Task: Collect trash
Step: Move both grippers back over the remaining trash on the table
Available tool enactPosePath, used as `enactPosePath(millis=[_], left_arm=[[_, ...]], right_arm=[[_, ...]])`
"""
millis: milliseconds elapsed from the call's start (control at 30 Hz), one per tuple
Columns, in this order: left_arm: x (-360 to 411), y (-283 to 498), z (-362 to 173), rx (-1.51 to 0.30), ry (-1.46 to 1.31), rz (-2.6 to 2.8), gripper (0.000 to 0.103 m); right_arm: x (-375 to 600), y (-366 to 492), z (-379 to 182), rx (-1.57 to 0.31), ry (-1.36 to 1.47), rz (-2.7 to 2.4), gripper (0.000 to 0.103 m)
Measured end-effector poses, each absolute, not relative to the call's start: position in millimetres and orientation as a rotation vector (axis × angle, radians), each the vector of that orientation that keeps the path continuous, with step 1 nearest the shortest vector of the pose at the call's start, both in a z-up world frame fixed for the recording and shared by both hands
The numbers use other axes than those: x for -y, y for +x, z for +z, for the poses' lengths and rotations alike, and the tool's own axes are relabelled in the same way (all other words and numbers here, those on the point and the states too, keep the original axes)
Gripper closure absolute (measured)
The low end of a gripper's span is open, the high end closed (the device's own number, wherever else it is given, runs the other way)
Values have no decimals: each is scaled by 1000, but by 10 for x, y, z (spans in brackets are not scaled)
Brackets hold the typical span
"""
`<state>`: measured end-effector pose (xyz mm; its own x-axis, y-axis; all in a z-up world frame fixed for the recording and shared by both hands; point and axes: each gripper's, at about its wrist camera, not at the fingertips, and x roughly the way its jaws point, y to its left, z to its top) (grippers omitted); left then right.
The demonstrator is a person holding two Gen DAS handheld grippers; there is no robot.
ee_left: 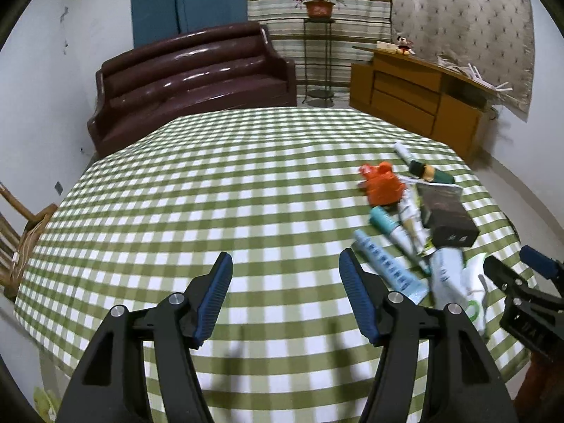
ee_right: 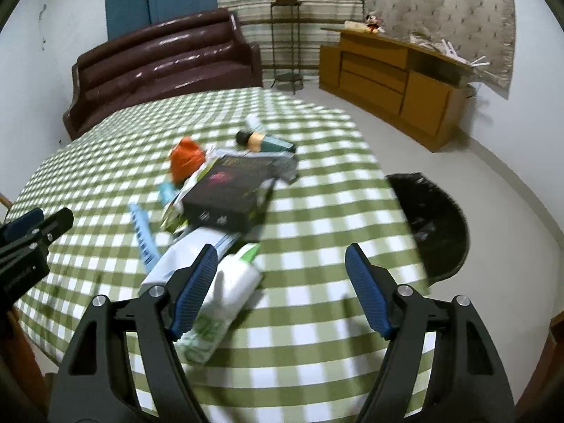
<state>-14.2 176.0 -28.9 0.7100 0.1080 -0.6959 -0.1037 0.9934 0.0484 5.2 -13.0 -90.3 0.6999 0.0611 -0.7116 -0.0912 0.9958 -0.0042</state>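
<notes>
Both grippers, left gripper and right gripper, gape empty; black bin contents unclear.

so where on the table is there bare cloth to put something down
Free: the checked cloth between the sofa-side edge and the left gripper; also the strip between the trash pile and the black bin bag. Crowded: around the black box.

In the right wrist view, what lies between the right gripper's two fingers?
Mostly bare checked tablecloth. The white and green pouch pokes in beside the left finger, not gripped. The right gripper is open, as the right wrist view shows.
</notes>
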Motion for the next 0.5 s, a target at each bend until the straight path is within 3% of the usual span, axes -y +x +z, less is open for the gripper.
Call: enactPosePath(millis=[333,400,500], left_arm=[[-1933,-166,-347,-787,-30,116,41],[-1951,-175,-359,-787,-34,113,40],[-1977,-198,-381,-789,-37,108,40]], right_arm=[[52,-18,-937,-799,-105,35,31],[103,-13,-929,-806,-86,25,37],[127,-14,-908,-818,-55,35,37]])
